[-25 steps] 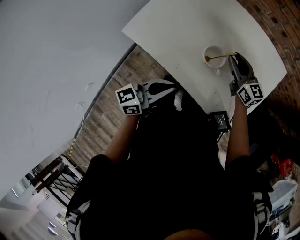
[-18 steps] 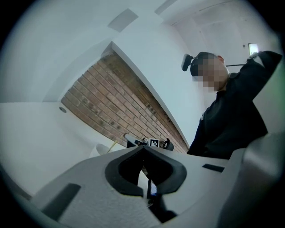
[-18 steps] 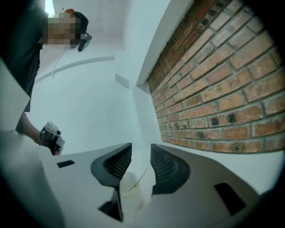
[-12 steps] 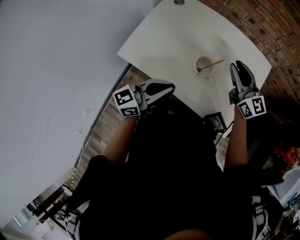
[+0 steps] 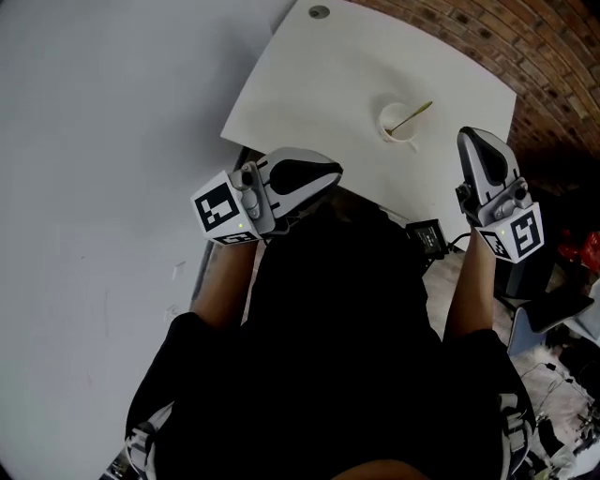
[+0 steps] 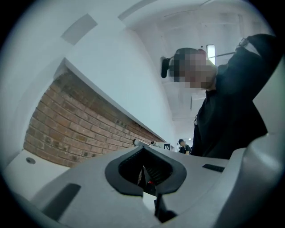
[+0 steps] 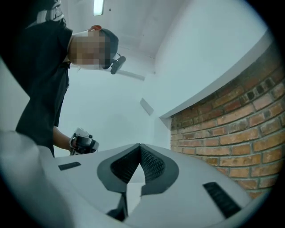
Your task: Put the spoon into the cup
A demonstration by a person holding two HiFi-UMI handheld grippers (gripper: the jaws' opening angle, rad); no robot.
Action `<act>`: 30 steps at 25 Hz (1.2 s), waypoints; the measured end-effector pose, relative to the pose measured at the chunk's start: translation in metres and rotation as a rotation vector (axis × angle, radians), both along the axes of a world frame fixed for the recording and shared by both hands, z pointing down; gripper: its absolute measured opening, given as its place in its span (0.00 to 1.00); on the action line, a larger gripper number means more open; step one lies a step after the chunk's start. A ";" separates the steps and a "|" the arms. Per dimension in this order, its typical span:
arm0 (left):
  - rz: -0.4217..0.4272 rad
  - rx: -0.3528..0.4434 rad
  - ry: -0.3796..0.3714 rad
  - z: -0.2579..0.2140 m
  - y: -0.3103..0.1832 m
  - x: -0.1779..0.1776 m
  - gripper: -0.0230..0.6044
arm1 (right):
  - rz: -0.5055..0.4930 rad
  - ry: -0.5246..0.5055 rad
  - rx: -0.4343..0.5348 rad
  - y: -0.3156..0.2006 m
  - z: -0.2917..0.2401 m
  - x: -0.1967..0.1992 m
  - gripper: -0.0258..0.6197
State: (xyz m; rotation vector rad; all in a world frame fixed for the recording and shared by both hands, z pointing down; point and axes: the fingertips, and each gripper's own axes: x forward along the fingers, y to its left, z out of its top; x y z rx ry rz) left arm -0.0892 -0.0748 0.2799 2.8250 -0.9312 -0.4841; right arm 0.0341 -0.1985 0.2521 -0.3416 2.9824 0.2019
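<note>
A small white cup [image 5: 397,123] stands on the white table [image 5: 319,84], and a gold spoon [image 5: 412,115] leans in it with its handle out over the right rim. My right gripper [image 5: 470,136] is lifted to the right of the cup, well apart from it, shut and holding nothing. My left gripper [image 5: 334,172] hangs over the table's near edge, left of the cup, shut and holding nothing. In the left gripper view the pads of the left gripper [image 6: 143,168] meet. The right gripper view shows the right gripper [image 7: 140,149] likewise shut, against wall and brick.
A brick wall [image 5: 525,47] runs behind and to the right of the table. A small grey round disc [image 5: 319,12] sits at the table's far corner. A black box with a cable [image 5: 429,236] hangs below the near edge. Clutter lies on the floor at right [image 5: 562,319].
The right gripper left the spoon's handle beside the cup, drew back and rose, and its jaws came together. The left gripper rose as well. The spoon stays in the cup.
</note>
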 end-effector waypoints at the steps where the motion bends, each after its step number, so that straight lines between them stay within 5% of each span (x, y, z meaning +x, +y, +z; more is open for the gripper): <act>1: 0.029 0.017 -0.020 -0.006 0.003 0.002 0.06 | 0.006 0.008 0.011 0.010 -0.002 -0.001 0.05; 10: 0.288 -0.032 -0.147 0.035 0.029 0.048 0.06 | 0.156 0.056 -0.020 0.096 0.022 0.045 0.05; 15: 0.419 -0.028 -0.127 0.058 0.050 0.110 0.06 | 0.136 0.069 -0.073 0.140 0.042 0.078 0.05; 19: 0.488 -0.022 -0.240 0.062 0.089 0.154 0.06 | 0.088 0.095 -0.122 0.175 0.059 0.086 0.05; 30: 0.334 -0.115 -0.182 0.074 0.207 0.199 0.06 | -0.050 0.058 -0.273 0.316 0.090 0.112 0.05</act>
